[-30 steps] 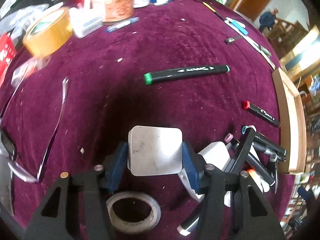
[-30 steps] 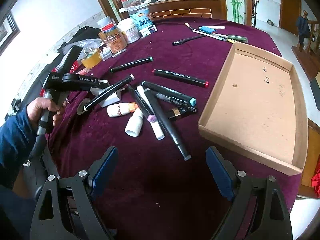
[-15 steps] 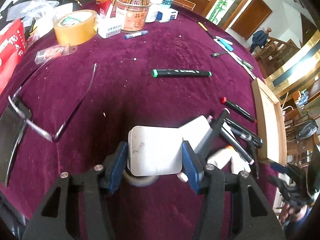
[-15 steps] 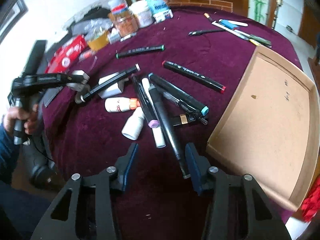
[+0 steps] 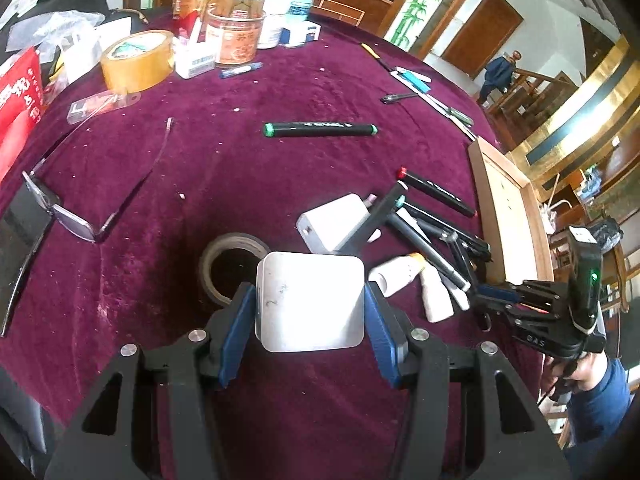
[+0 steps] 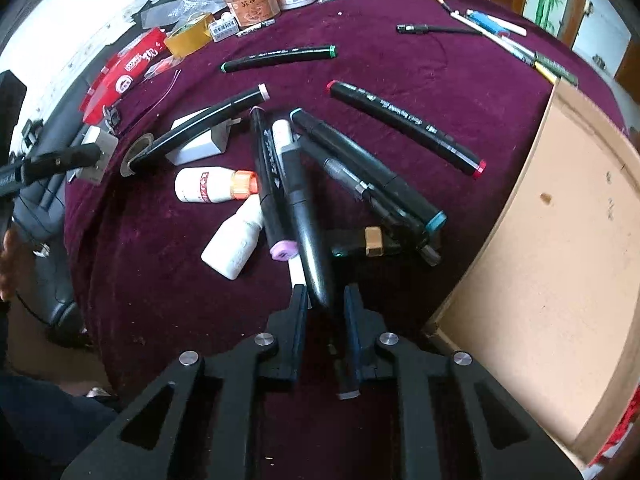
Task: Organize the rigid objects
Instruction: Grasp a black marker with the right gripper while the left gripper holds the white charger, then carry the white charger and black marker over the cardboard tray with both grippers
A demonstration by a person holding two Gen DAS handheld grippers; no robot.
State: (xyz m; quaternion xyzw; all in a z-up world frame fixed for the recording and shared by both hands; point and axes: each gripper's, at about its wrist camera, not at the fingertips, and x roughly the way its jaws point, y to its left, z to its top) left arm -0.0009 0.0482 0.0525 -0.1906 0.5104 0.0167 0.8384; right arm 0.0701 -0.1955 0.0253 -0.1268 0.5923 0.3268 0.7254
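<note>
Right wrist view: the worktop [image 6: 460, 92], draped in dark purple cloth, fills most of the frame. Against its right edge lies a shallow cardboard tray [image 6: 560, 216], the landmark for everything else. Just left of the tray sits a heap of black markers [image 6: 360, 164], crossing one another at angles; one with red ends [image 6: 404, 124] lies a little apart on the heap's far side, and one with green ends [image 6: 280, 58] lies alone farther from the tray. On the heap's side away from the tray rest two small white bottles, one with an orange cap [image 6: 216, 186] and one plain [image 6: 236, 244], and beyond them a white plug block [image 6: 200, 140] with a marker propped across it. Jars and a roll of tan tape [image 6: 188, 36] crowd the worktop's far edge, well away from the tray.

The right claw [image 6: 326, 300] has just been closing; its jaws stand narrow around the near end of a long black marker [image 6: 308, 224] from the heap, the pads at or nearly at its sides.

From the left wrist view, the left claw [image 5: 310, 312] holds a flat silver square tin [image 5: 310, 300] between its blue pads [image 5: 240, 320], above the cloth and well left of the tray [image 5: 504, 204]. A grey tape ring [image 5: 224, 256] lies just behind the tin. Eyeglasses [image 5: 60, 208] lie farthest from the tray.
</note>
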